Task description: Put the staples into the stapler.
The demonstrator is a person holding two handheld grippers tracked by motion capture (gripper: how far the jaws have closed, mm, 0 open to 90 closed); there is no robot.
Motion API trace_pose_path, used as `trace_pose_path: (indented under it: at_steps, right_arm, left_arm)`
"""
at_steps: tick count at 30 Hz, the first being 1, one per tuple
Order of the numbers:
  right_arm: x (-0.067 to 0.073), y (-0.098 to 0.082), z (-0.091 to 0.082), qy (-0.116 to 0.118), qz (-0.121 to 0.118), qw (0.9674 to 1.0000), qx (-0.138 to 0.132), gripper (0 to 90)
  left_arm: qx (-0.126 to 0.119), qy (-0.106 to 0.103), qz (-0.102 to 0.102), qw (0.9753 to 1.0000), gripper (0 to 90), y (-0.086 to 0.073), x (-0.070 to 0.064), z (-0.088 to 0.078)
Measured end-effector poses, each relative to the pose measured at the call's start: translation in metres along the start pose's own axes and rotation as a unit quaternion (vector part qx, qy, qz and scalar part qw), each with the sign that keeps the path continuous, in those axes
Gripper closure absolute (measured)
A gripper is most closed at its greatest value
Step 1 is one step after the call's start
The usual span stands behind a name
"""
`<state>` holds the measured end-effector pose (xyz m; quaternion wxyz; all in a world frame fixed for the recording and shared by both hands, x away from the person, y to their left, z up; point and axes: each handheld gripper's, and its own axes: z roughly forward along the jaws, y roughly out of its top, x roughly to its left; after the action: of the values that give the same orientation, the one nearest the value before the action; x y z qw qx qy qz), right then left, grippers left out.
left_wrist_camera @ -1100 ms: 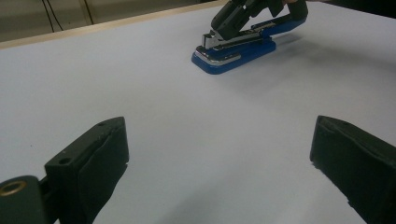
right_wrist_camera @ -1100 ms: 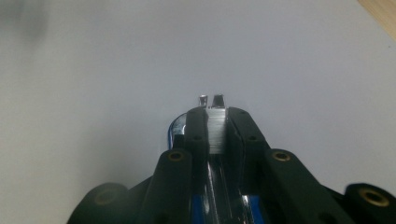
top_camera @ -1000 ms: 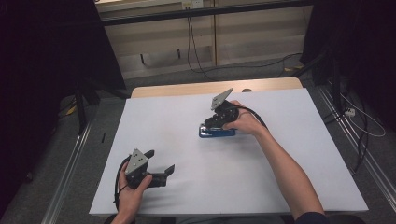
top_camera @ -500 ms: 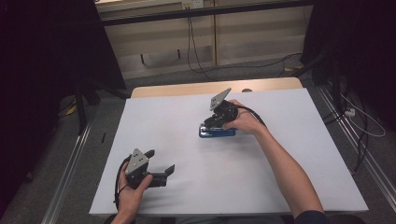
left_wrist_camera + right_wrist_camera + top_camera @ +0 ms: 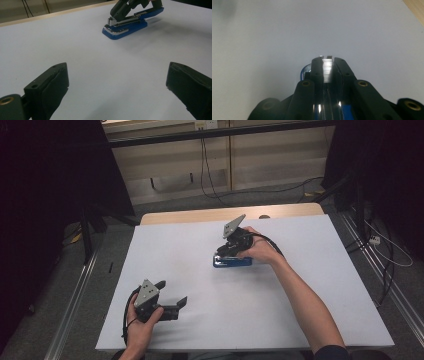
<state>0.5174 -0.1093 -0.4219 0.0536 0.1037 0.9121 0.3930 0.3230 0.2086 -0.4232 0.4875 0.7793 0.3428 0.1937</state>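
Observation:
A blue stapler (image 5: 234, 262) with a silver metal top lies on the white table (image 5: 300, 295), a little past its middle. My right gripper (image 5: 227, 251) comes down on the stapler from the right and is shut on its upper part. In the right gripper view the two black jaws (image 5: 327, 60) squeeze the stapler's silver magazine (image 5: 327, 71) between them. My left gripper (image 5: 172, 291) rests low at the table's near left, held in a hand. Its jaws (image 5: 117, 75) stand wide open with bare table between them, pointing at the stapler (image 5: 125, 26) farther off.
The table's wooden far edge (image 5: 200, 215) shows beyond the white sheet. Metal rails run along the floor on both sides (image 5: 75, 305). Cables lie on the floor to the right (image 5: 390, 255) and behind the table.

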Motion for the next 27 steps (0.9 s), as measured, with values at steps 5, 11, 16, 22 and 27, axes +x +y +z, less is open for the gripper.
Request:
trace_pose_path:
  at_steps: [5, 11, 16, 22, 27]
  right_arm:
    - [0.0006, 0.0002, -0.0001, -0.001, 0.001, 1.0000, 0.001, 78.5]
    - [0.0007, 0.0001, -0.0001, -0.002, 0.001, 1.0000, 0.001, 78.5]
    - [0.0010, 0.0006, -0.0001, -0.003, 0.001, 1.0000, 0.003, 78.3]
    - [0.0006, 0.0007, -0.0005, -0.006, 0.003, 1.0000, 0.004, 76.7]
    - [0.0001, -0.0004, -0.0017, -0.007, 0.006, 1.0000, 0.003, 76.8]
  left_arm:
    - [0.000, -0.001, 0.001, 1.0000, 4.6, -0.0002, 0.0000, 0.0000]
    - [-0.001, 0.000, 0.000, 1.0000, 4.6, -0.0002, 0.0000, -0.0004]
    - [0.000, 0.000, 0.000, 1.0000, 4.6, -0.0001, 0.0000, -0.0002]
    - [0.000, 0.001, 0.000, 1.0000, 4.6, 0.0002, 0.0001, -0.0005]
    - [0.000, 0.001, 0.003, 1.0000, 4.6, 0.0001, 0.0000, -0.0003]
